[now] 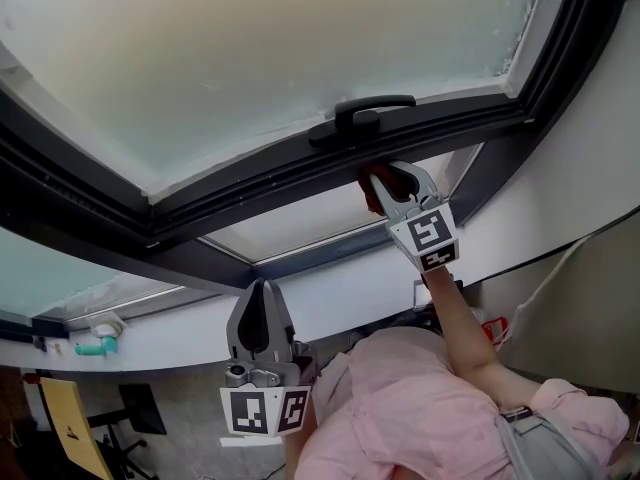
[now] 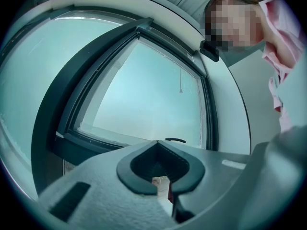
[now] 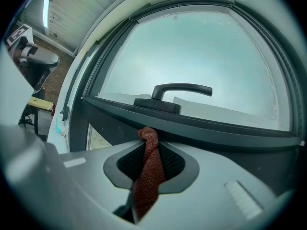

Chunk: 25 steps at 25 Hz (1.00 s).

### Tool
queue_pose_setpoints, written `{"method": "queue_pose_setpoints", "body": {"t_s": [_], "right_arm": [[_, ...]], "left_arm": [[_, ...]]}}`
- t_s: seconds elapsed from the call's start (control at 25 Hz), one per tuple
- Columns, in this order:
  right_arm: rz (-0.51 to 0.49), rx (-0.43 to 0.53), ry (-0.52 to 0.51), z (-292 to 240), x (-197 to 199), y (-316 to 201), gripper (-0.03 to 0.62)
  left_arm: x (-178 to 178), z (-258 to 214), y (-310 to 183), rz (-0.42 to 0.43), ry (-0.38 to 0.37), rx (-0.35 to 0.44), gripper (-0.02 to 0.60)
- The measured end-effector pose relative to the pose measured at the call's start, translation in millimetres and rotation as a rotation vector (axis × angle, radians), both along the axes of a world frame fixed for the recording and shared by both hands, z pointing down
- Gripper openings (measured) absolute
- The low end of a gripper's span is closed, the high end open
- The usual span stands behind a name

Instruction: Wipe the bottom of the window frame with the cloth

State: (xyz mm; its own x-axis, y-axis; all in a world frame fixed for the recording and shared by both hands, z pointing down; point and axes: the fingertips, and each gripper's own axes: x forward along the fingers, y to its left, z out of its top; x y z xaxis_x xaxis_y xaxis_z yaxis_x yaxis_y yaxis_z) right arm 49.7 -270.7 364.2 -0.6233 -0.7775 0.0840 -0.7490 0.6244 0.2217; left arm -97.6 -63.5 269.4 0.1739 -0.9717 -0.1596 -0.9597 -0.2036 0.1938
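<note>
Overhead, right gripper (image 1: 385, 183) clamped on rust cloth (image 3: 147, 171), tip touching window frame (image 1: 250, 183) bottom rail, handle (image 1: 360, 116) at 12 o'clock. Left gripper (image 1: 262, 293) at 7 o'clock, closed, empty.

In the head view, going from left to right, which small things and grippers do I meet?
The teal fitting → left gripper → right gripper, shut on the cloth.
</note>
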Motion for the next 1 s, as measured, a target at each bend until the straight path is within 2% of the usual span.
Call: {"method": "queue_pose_setpoints", "body": {"t_s": [1.0], "right_arm": [[0.027, 0.005, 0.022, 0, 62, -20, 0.066]], "left_arm": [[55, -1, -35, 0.071, 0.009, 0.006, -0.002]]}}
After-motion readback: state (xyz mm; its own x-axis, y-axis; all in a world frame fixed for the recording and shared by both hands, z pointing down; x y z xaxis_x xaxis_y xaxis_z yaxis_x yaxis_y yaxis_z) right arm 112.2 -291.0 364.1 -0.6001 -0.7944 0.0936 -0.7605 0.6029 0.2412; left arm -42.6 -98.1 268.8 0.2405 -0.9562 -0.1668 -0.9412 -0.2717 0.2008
